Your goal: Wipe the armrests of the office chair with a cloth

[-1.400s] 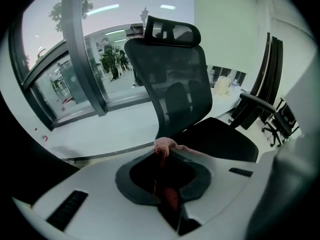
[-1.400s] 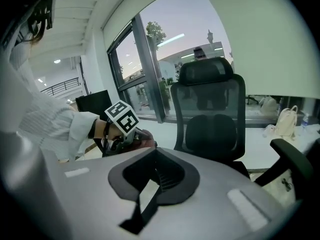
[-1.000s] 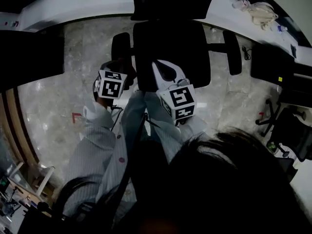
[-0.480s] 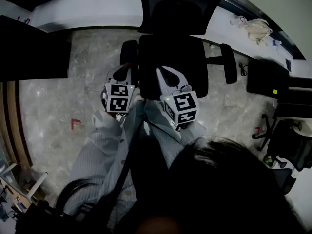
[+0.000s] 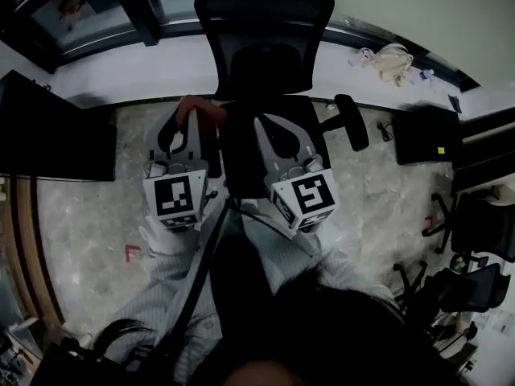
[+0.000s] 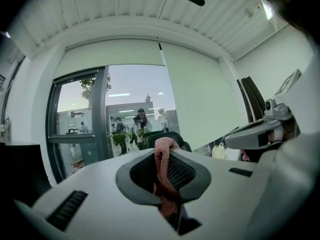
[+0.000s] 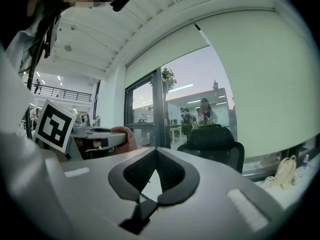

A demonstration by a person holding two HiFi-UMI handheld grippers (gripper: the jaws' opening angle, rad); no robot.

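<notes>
- Left tongs [image 5: 183, 127], left of centre in the head view: pressed together on the cloth [image 5: 203, 109]. In the left gripper view, the pink cloth [image 6: 163, 159] stands up between the dark pads and hangs over the far tips of the left tongs [image 6: 165, 151].
- Cloth position: at the left edge of the chair [image 5: 265, 51] seat, just below the backrest. Contact with an armrest cannot be confirmed.
- Chair: black, centre top of the head view, facing the person. One armrest [image 5: 352, 123] is visible right of the seat, well apart from the cloth.
- Right tongs [image 5: 278, 131], over the seat just right of centre: pressed together, with nothing between them. The right gripper view shows the right tongs [image 7: 156, 154] with their pads meeting at the tips.
- Bag [image 5: 394, 59]: beige, lying on the white ledge [image 5: 121, 75], upper right.
</notes>
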